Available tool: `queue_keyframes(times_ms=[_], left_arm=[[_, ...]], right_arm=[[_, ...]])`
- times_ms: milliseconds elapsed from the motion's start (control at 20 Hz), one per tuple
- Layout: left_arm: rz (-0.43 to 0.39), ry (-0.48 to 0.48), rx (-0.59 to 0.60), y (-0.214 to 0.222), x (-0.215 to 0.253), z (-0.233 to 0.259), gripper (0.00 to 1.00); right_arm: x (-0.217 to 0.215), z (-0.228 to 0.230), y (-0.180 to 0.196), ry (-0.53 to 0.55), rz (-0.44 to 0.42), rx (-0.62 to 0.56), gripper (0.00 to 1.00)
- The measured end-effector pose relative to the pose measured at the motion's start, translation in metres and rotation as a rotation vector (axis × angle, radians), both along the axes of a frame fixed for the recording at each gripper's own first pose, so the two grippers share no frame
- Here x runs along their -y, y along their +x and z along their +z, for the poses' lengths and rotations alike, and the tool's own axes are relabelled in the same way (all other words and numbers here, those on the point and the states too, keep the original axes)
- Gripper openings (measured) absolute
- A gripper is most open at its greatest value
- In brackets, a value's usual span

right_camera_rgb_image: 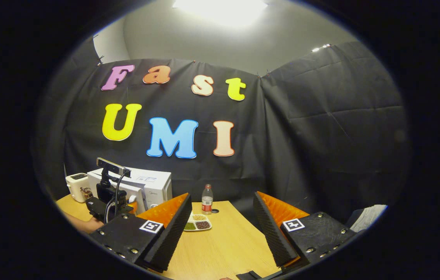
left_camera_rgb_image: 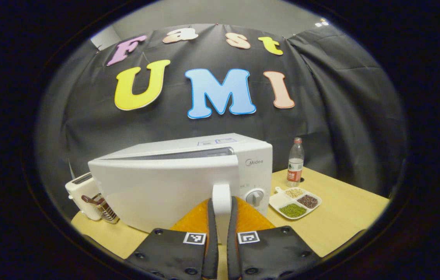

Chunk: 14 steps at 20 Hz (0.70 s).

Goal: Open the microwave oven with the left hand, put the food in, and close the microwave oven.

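your left gripper (left_camera_rgb_image: 222,217) pinches the microwave door handle (left_camera_rgb_image: 221,194); your right gripper (right_camera_rgb_image: 222,221) is wide open over the table (right_camera_rgb_image: 224,241).

"Midea" brand reads on the microwave (left_camera_rgb_image: 181,175) front, top right corner, above the knob (left_camera_rgb_image: 255,196). Sticker on microwave top has print, too small to read. Bottle (left_camera_rgb_image: 295,162) right of microwave has a red/white label, text illegible. Square black-white marker tags sit on the hand-held gripper (left_camera_rgb_image: 222,217) fingers, no letters or nos.
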<state>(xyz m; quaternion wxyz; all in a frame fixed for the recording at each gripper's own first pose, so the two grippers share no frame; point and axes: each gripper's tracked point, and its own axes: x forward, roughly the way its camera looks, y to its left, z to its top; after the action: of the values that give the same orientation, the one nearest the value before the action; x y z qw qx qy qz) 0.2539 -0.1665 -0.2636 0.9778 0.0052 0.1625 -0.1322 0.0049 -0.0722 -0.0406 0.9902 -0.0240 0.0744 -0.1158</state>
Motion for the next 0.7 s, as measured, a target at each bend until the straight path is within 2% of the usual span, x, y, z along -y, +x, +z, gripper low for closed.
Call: queue_keyframes(times_ms=[100,150,200,250,300,350,500,700], left_arm=[[0.0,0.006,-0.009,-0.018,-0.011,0.004,0.12],[0.005,0.016,-0.013,-0.029,-0.017,0.005,0.19],[0.014,0.021,-0.014,-0.038,-0.023,0.007,0.18],[0.024,0.029,-0.02,-0.048,-0.03,0.007,0.13],[0.035,0.039,-0.024,-0.056,-0.037,0.009,0.18],[0.047,0.053,-0.025,-0.066,-0.045,0.011,0.18],[0.094,0.098,-0.033,-0.095,-0.072,0.013,0.13],[0.18,0.138,-0.056,-0.128,-0.117,0.014,0.15]], right_arm=[[-0.004,0.001,0.0,0.018,0.042,0.02,0.96],[-0.008,0.002,-0.001,0.034,0.067,0.028,0.96],[-0.012,0.001,-0.002,0.049,0.093,0.032,0.96],[-0.016,0.001,-0.002,0.06,0.122,0.035,0.96],[-0.02,0.0,-0.003,0.066,0.153,0.037,0.96],[-0.025,0.0,-0.005,0.069,0.192,0.038,0.96],[-0.036,0.007,-0.01,0.08,0.293,0.064,0.96],[-0.056,0.008,-0.017,0.101,0.406,0.073,0.96]])
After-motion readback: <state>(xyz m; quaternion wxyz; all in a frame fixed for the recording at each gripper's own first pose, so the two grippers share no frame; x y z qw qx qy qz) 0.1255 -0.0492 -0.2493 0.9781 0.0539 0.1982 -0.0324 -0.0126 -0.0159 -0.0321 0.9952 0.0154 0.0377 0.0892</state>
